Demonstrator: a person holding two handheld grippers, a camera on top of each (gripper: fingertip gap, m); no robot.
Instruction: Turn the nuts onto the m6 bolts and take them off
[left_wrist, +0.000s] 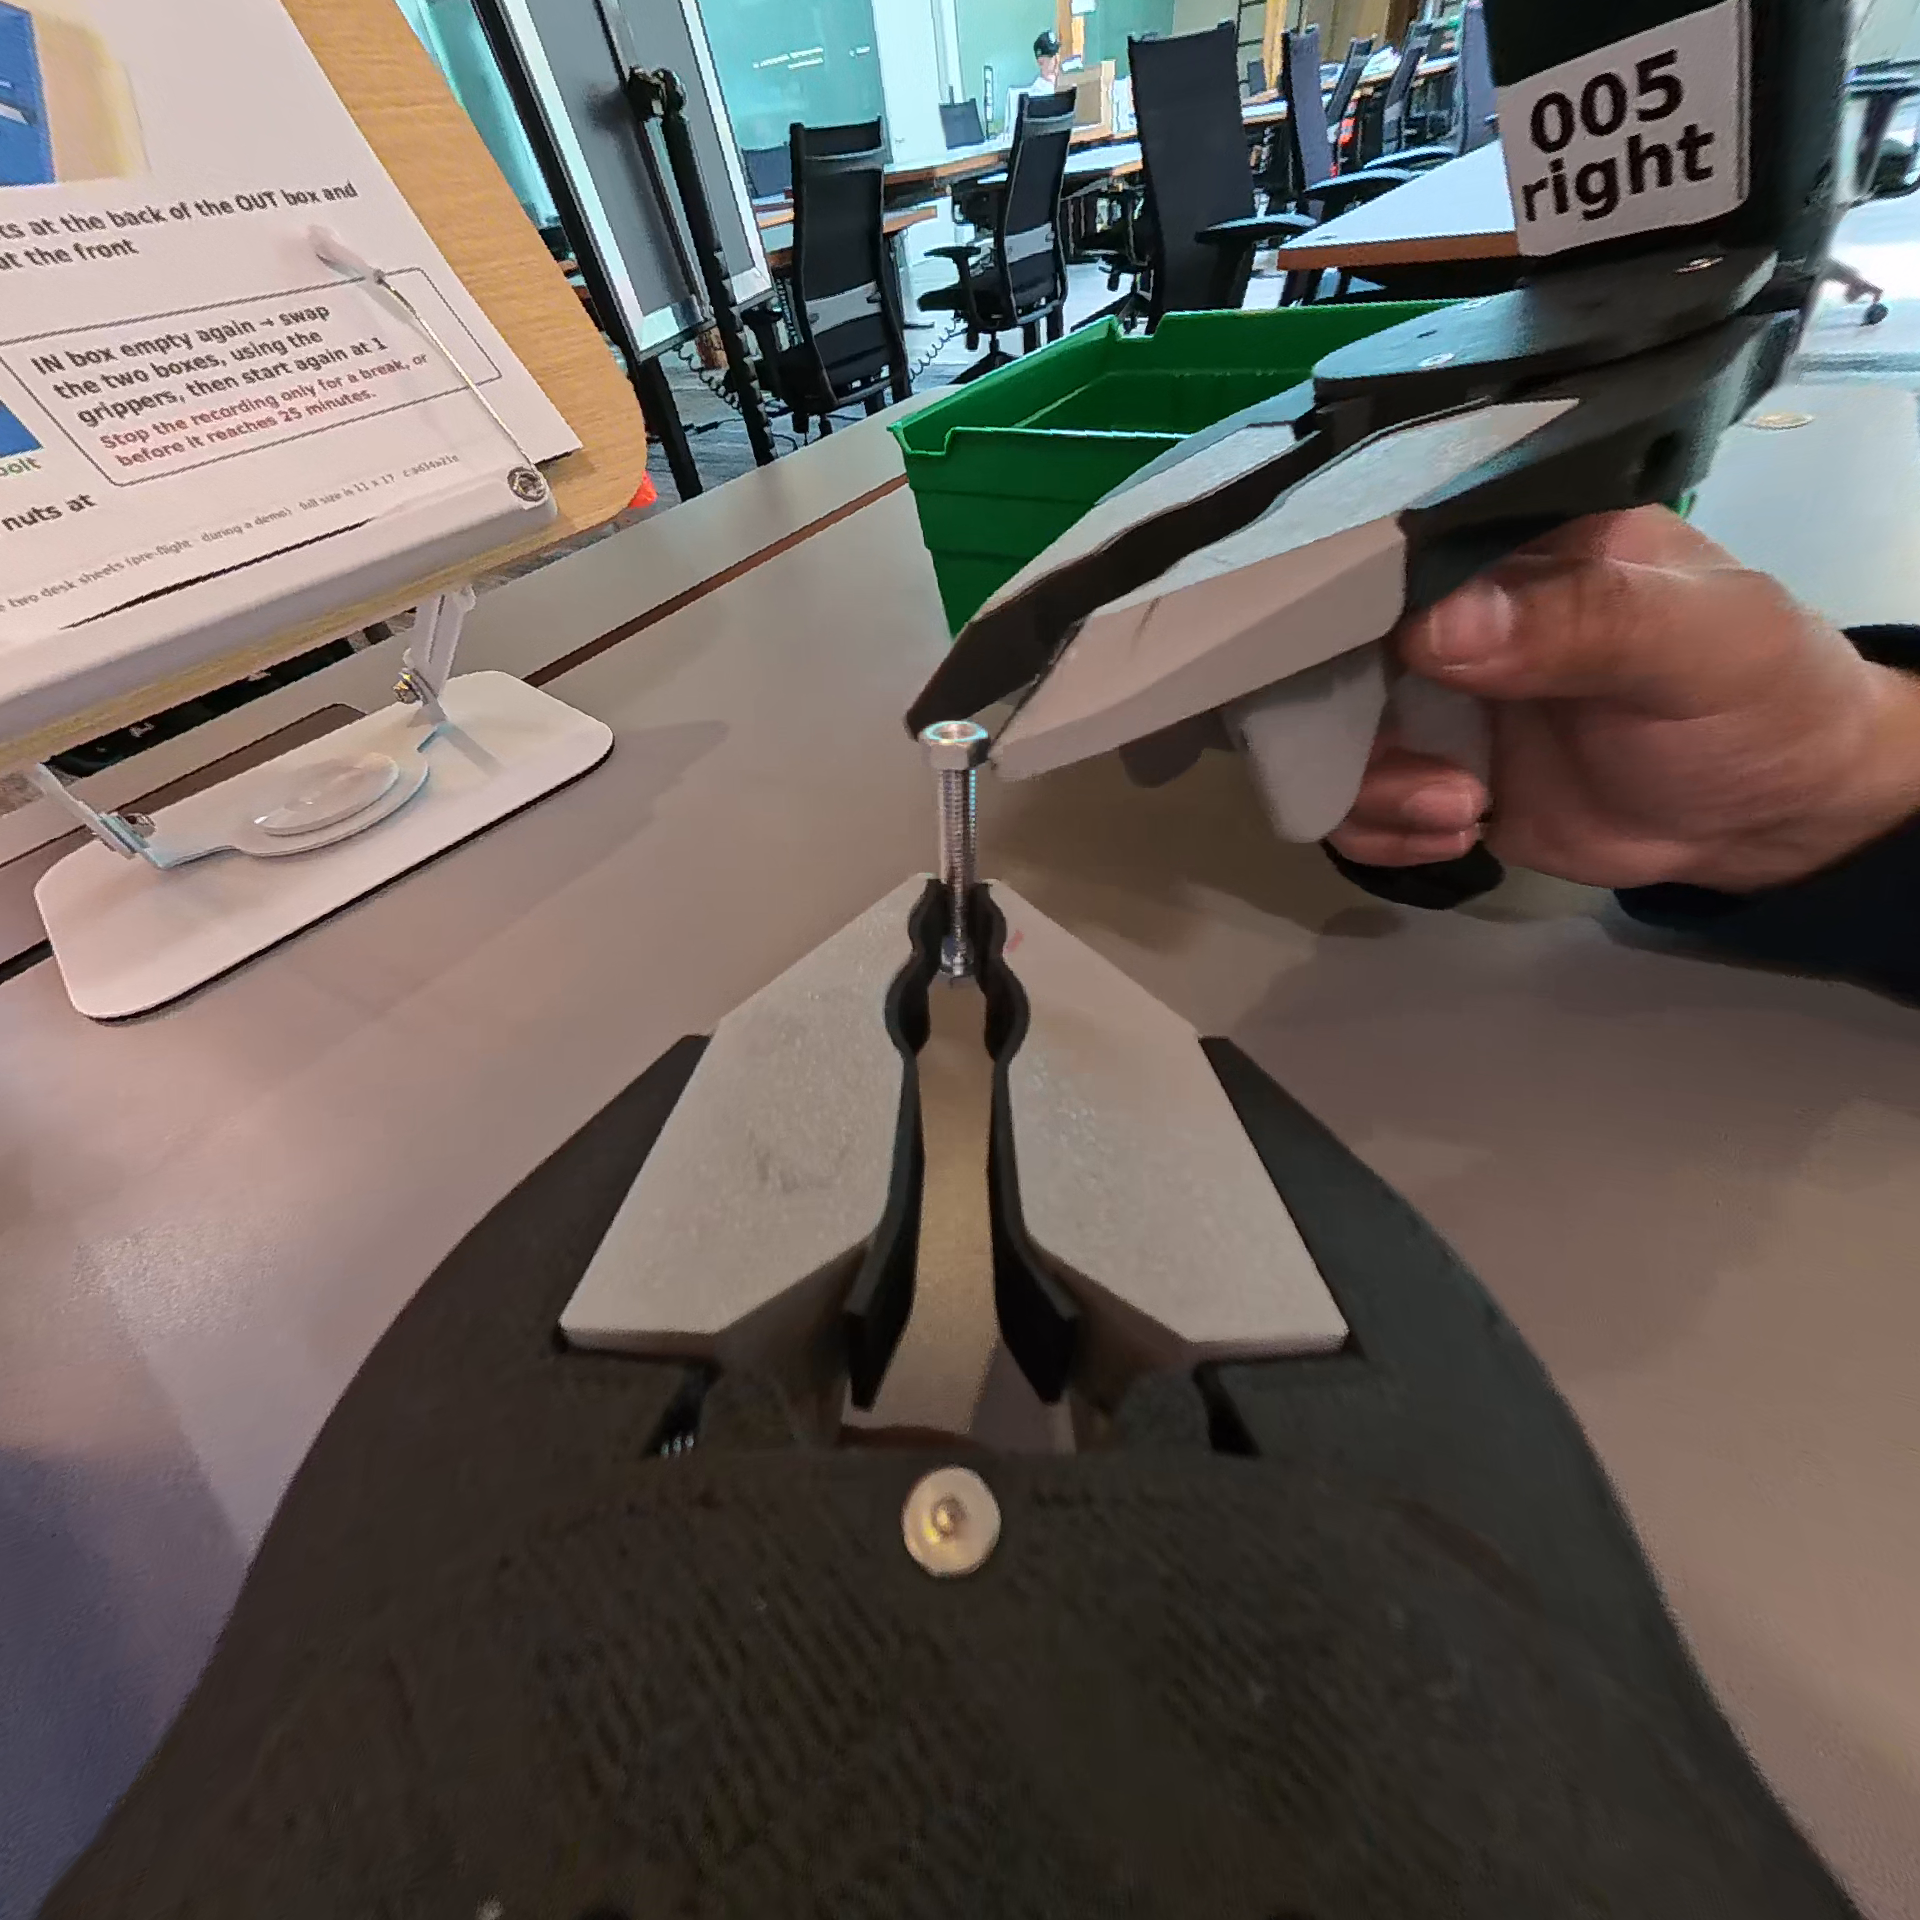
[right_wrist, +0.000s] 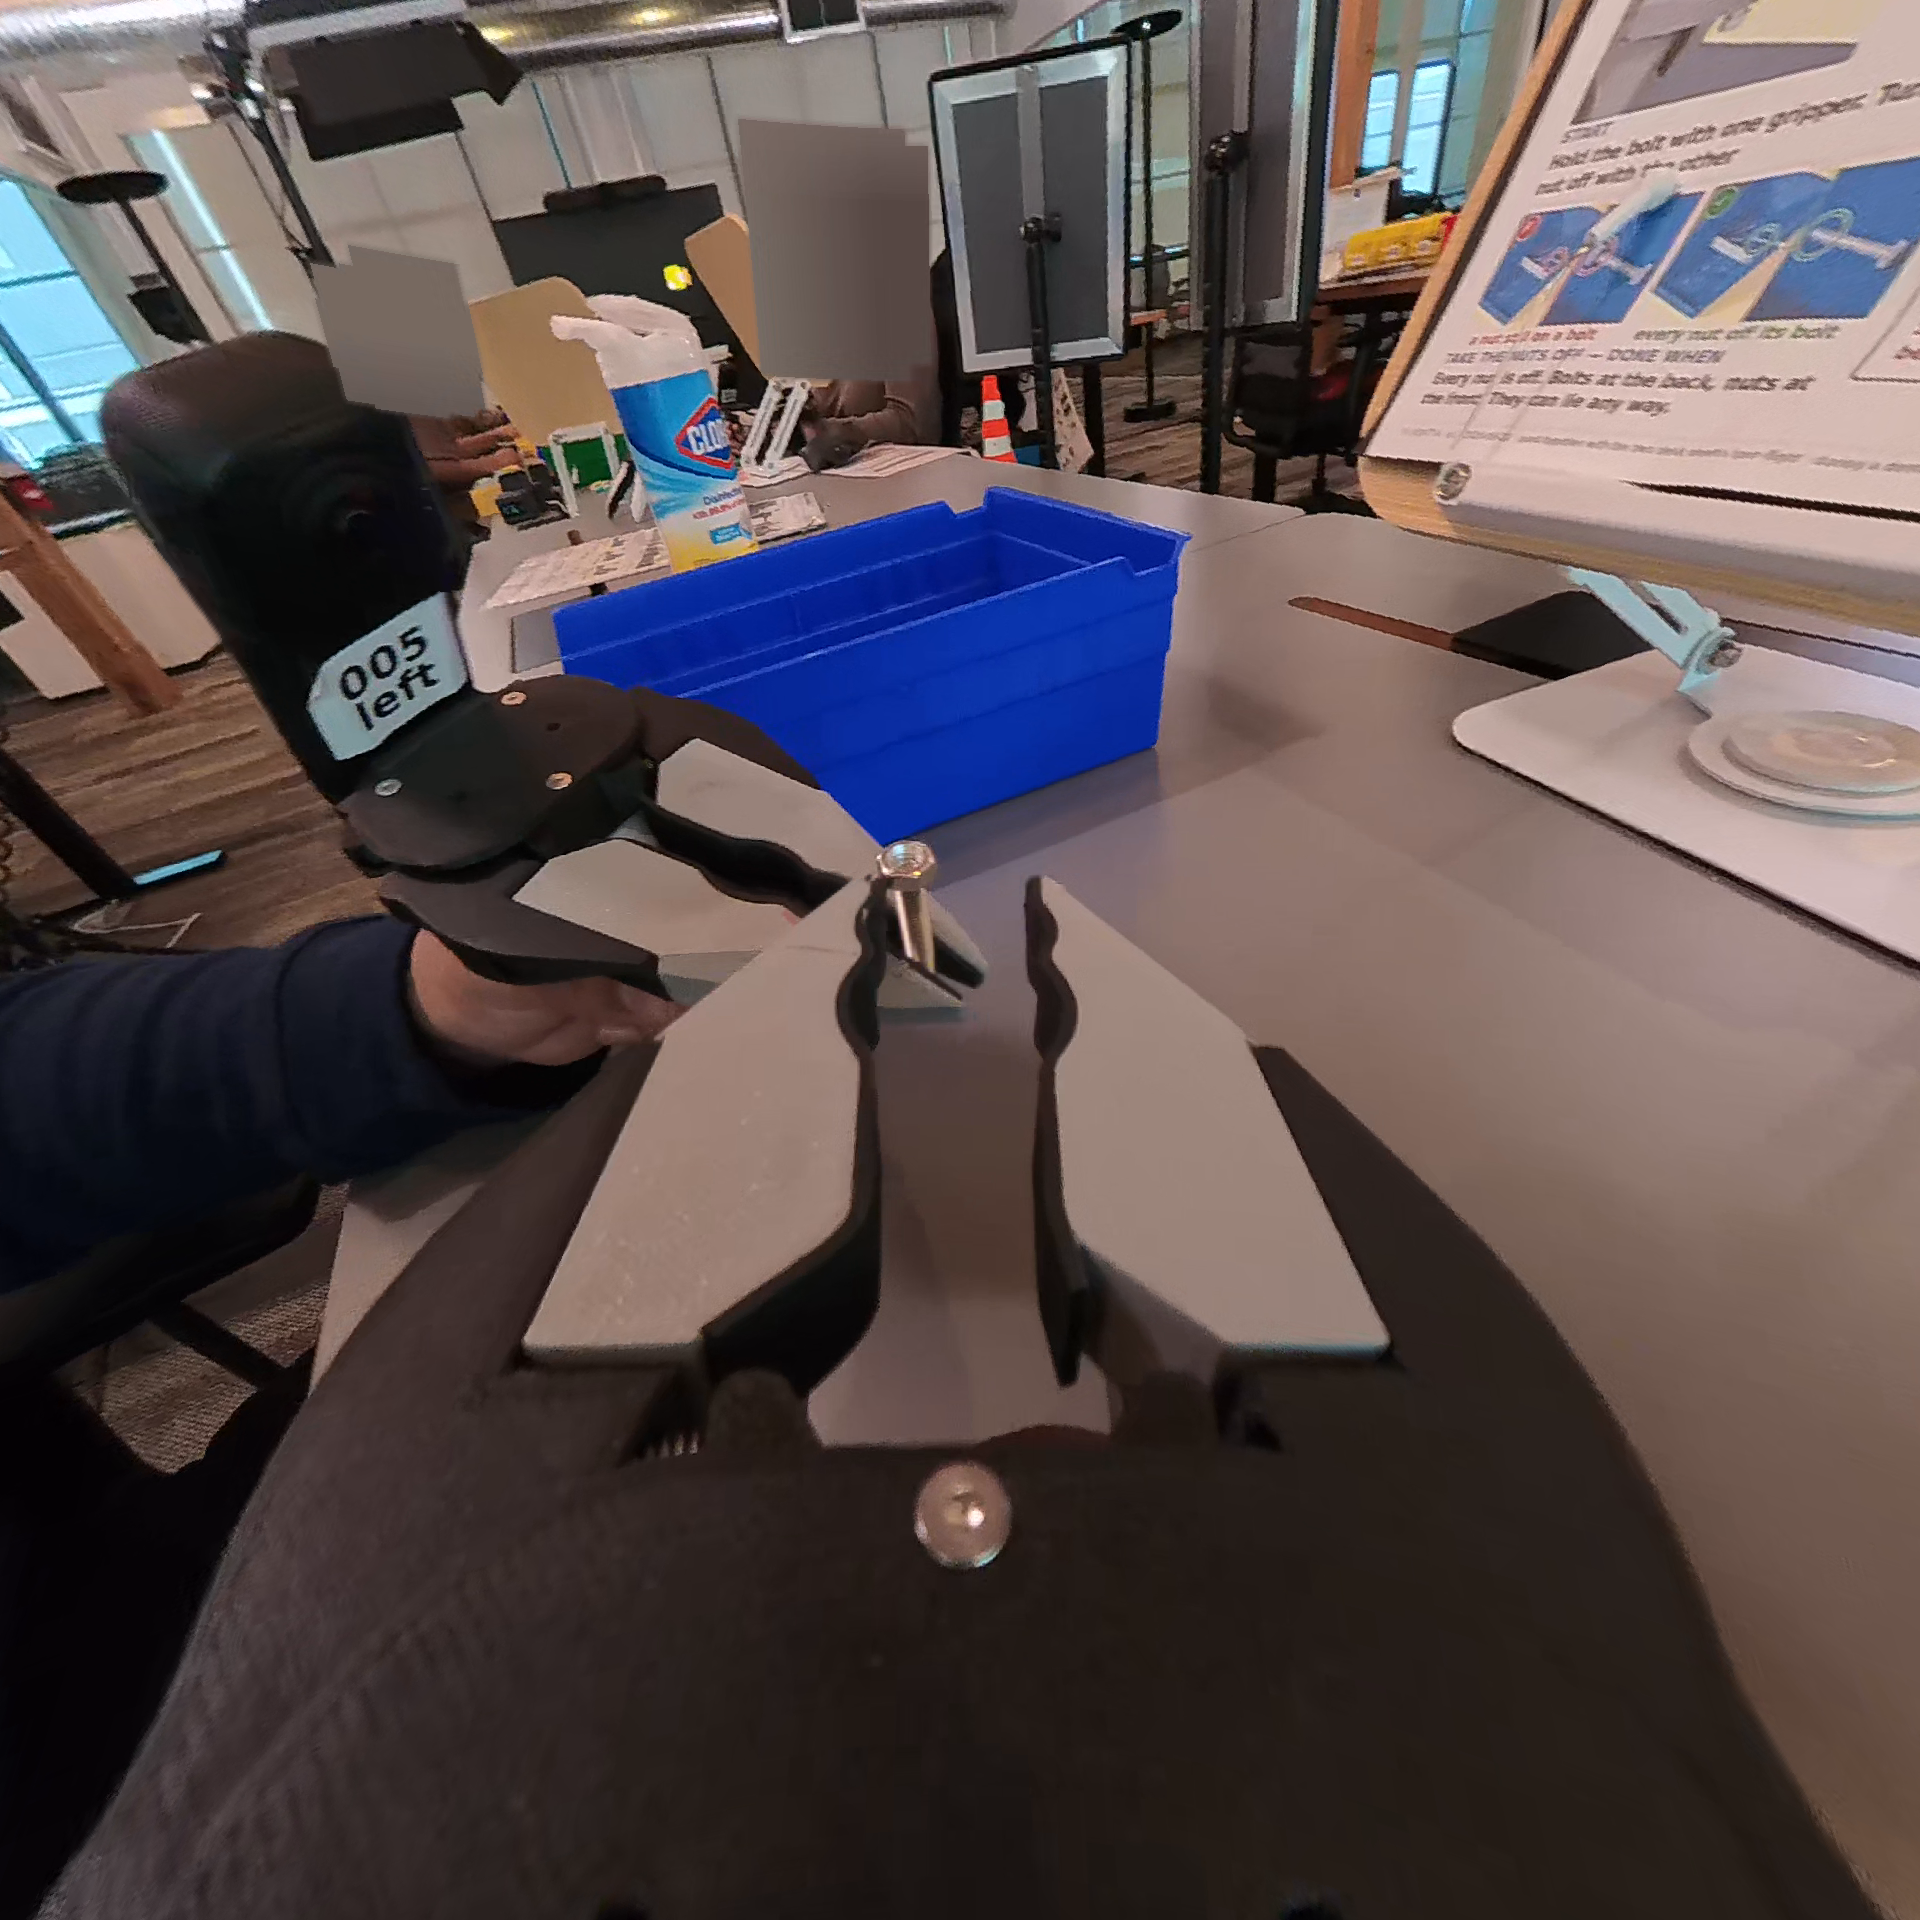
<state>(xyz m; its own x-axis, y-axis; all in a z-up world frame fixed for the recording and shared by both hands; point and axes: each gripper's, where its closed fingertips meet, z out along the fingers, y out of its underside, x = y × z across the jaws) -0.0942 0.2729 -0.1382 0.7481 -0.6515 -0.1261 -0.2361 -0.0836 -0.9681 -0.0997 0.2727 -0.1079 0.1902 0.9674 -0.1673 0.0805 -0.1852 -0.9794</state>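
Observation:
A silver bolt (left_wrist: 958, 821) stands upright, its lower end clamped in my left gripper (left_wrist: 961, 920), which is shut on it just above the grey table. A hex nut (left_wrist: 949, 736) sits at the bolt's top end. My right gripper (left_wrist: 956, 744) reaches in from the upper right, with its tips on either side of the nut. In the right wrist view my right gripper (right_wrist: 951, 904) is open, and the nut (right_wrist: 906, 860) lies between the tips, close to the left fingertip (right_wrist: 847, 914). The left gripper (right_wrist: 935, 977) holds the bolt (right_wrist: 914, 925) from the left.
A green bin (left_wrist: 997, 499) stands behind the right gripper. A blue bin (right_wrist: 883, 665) stands behind the left gripper. A tilted stand with an instruction sheet (left_wrist: 208, 364) and its white base (left_wrist: 312, 831) occupy the table's far side. A wipes canister (right_wrist: 681, 447) stands beyond the blue bin. Less than 4 cm separates the two grippers' tips.

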